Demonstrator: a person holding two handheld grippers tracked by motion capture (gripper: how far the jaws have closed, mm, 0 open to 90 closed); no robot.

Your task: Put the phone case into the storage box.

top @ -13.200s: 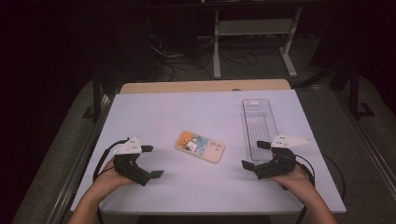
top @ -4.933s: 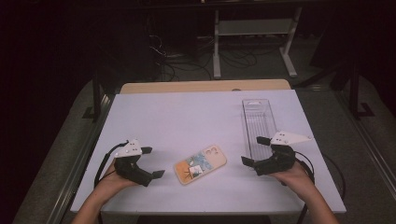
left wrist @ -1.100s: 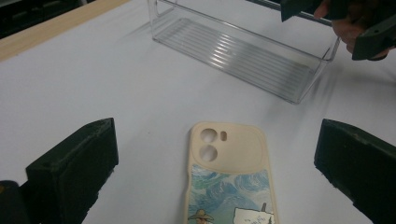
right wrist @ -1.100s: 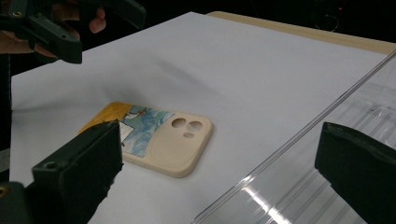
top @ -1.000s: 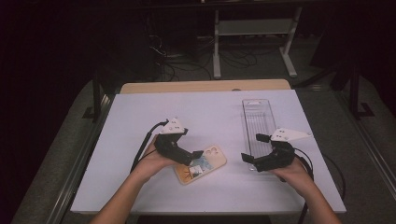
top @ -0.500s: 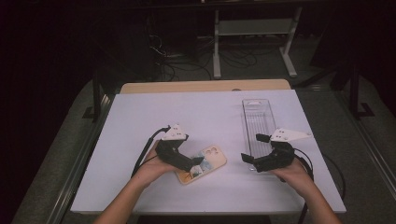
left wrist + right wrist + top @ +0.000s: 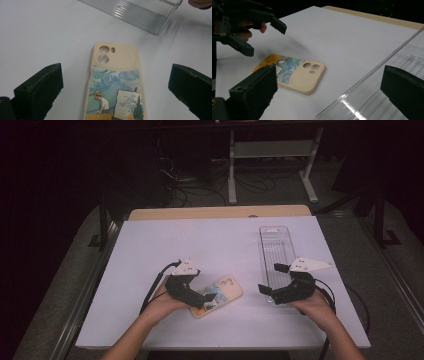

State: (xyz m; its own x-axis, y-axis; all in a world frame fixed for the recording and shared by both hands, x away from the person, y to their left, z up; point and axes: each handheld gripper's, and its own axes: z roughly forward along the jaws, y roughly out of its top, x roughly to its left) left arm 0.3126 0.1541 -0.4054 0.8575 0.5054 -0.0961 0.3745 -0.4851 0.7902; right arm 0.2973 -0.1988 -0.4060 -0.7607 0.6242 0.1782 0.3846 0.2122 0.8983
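Left tongs [image 7: 200,301] have dropped over the phone case [image 7: 222,292], spread astride it; right tongs [image 7: 270,279] spread.

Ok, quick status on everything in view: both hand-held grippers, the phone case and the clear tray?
Left hand-held gripper: open, jaws on either side of the phone case, not closed on it.
Right hand-held gripper: open, at the near end of the clear tray, holding nothing.
Phone case: lying flat on the table, printed back up, not gripped.
Clear tray: upright on the table, empty.
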